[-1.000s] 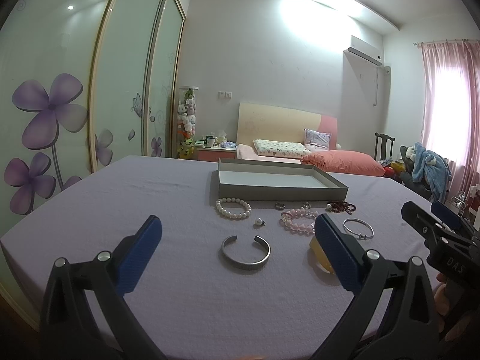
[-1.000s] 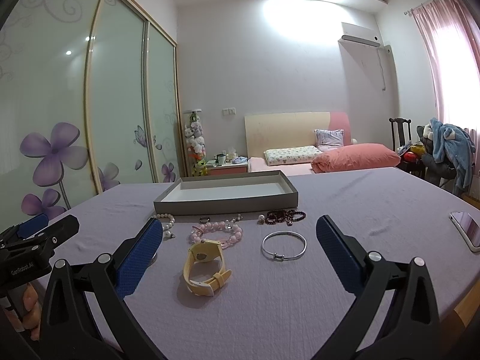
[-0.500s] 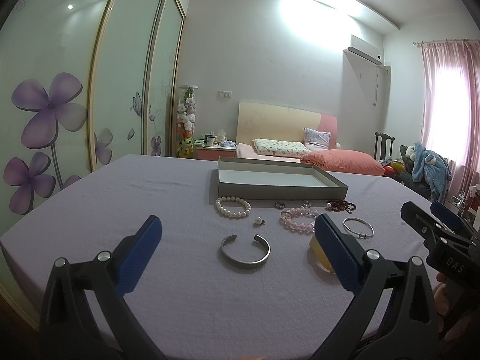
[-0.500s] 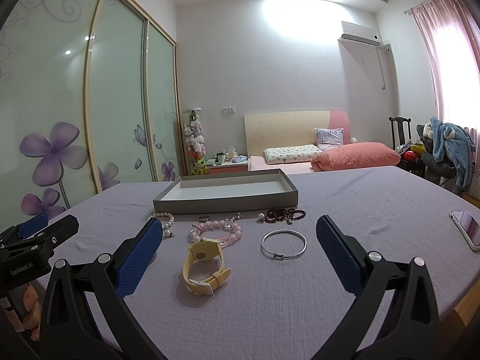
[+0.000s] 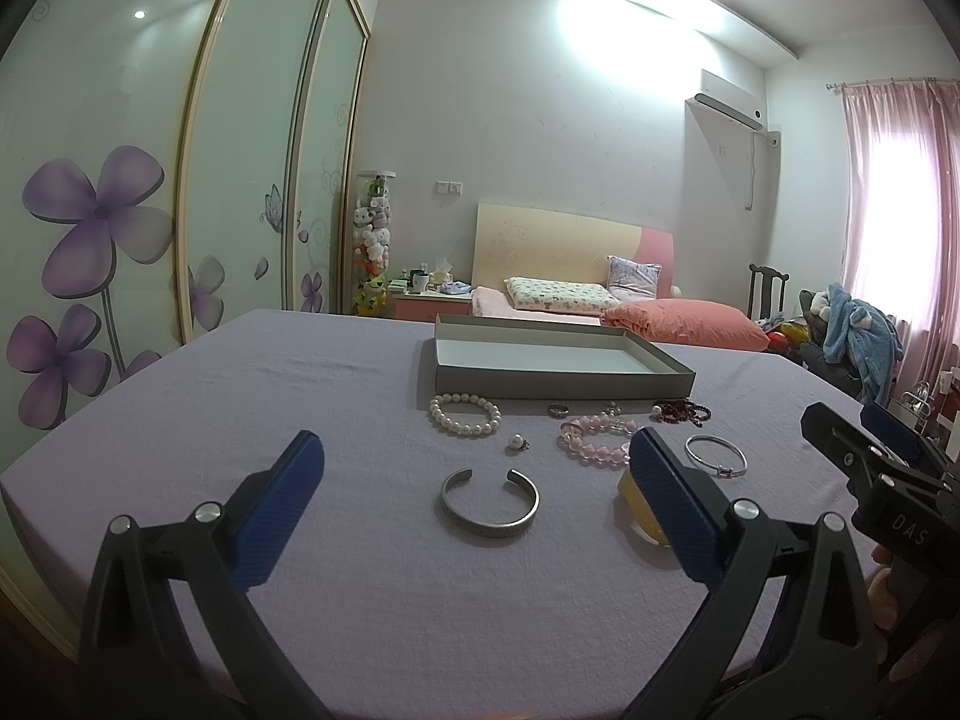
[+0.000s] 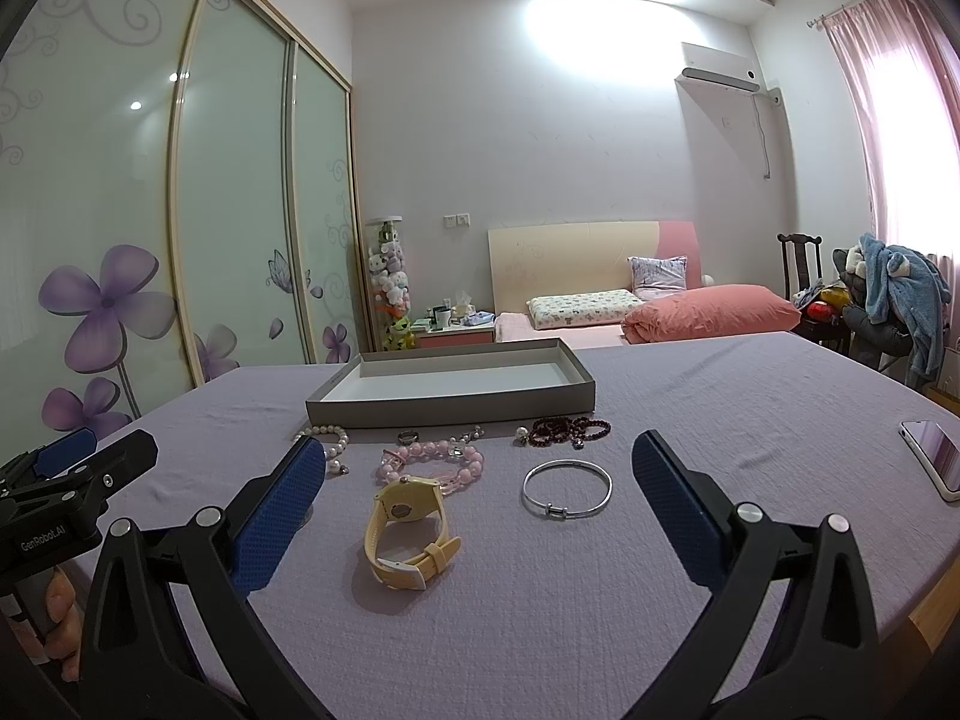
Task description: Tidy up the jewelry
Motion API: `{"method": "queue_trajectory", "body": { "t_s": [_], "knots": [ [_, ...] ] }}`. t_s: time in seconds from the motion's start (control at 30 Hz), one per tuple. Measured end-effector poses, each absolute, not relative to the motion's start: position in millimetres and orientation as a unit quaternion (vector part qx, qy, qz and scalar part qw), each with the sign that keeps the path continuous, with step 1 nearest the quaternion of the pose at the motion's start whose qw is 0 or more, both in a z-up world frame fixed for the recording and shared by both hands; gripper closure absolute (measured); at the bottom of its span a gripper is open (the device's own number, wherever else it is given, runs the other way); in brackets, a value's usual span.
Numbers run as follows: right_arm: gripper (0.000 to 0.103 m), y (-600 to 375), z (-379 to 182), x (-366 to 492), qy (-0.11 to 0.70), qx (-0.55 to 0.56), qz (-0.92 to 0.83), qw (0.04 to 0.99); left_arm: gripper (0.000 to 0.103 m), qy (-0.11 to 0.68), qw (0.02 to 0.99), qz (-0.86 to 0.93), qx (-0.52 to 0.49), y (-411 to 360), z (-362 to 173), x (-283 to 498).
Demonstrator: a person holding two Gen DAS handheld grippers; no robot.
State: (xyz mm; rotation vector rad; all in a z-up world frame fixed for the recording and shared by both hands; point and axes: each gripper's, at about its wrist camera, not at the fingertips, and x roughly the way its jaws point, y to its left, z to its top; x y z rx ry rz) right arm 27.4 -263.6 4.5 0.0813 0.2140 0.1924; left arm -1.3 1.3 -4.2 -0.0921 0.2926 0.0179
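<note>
A grey tray (image 5: pixel 564 384) (image 6: pixel 450 409) stands empty at the far side of a purple-clothed table. In front of it lie a pearl bracelet (image 5: pixel 465 414), a silver cuff (image 5: pixel 489 501), a pearl pendant (image 5: pixel 516 443), a ring (image 5: pixel 557 409), a pink bead bracelet (image 6: pixel 432 459), dark red beads (image 6: pixel 561 429), a thin silver bangle (image 6: pixel 567 489) and a yellow watch (image 6: pixel 408 531). My left gripper (image 5: pixel 477 501) is open, low over the cuff. My right gripper (image 6: pixel 477 501) is open, with the watch and bangle between its fingers' lines.
A phone (image 6: pixel 936 459) lies at the table's right edge. The other gripper shows at each view's side, the right one (image 5: pixel 870 468) and the left one (image 6: pixel 66 468). A bed, wardrobe doors and a chair with clothes stand behind the table.
</note>
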Motion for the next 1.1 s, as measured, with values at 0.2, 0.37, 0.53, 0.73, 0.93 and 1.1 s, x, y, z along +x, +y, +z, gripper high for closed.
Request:
{"method": "queue_trajectory", "body": {
  "t_s": [0.2, 0.37, 0.53, 0.73, 0.93, 1.1],
  "knots": [
    [0.002, -263.8, 4.5, 27.5, 0.107, 0.041, 0.096, 0.989, 0.004, 0.146, 0.988, 0.009, -0.046, 1.3, -4.2, -1.2],
    [0.002, -263.9, 4.4, 27.7, 0.107, 0.041, 0.096, 0.989, 0.004, 0.146, 0.988, 0.009, -0.046, 1.6, -4.6, -1.3],
    [0.002, -263.9, 4.7, 27.7, 0.107, 0.040, 0.096, 0.989, 0.004, 0.146, 0.988, 0.009, -0.046, 1.5, -4.3, -1.1],
    [0.002, -264.2, 4.5, 28.3, 0.108, 0.041, 0.096, 0.989, 0.004, 0.147, 0.988, 0.009, -0.046, 1.3, -3.8, -0.9],
    [0.002, -264.9, 3.7, 27.9, 0.108, 0.041, 0.096, 0.989, 0.004, 0.148, 0.988, 0.008, -0.046, 1.6, -4.5, -0.6],
    [0.002, -267.7, 0.1, 28.3, 0.110, 0.042, 0.094, 0.989, 0.004, 0.159, 0.986, 0.005, -0.049, -4.8, -18.8, 7.2]
  ]
}}
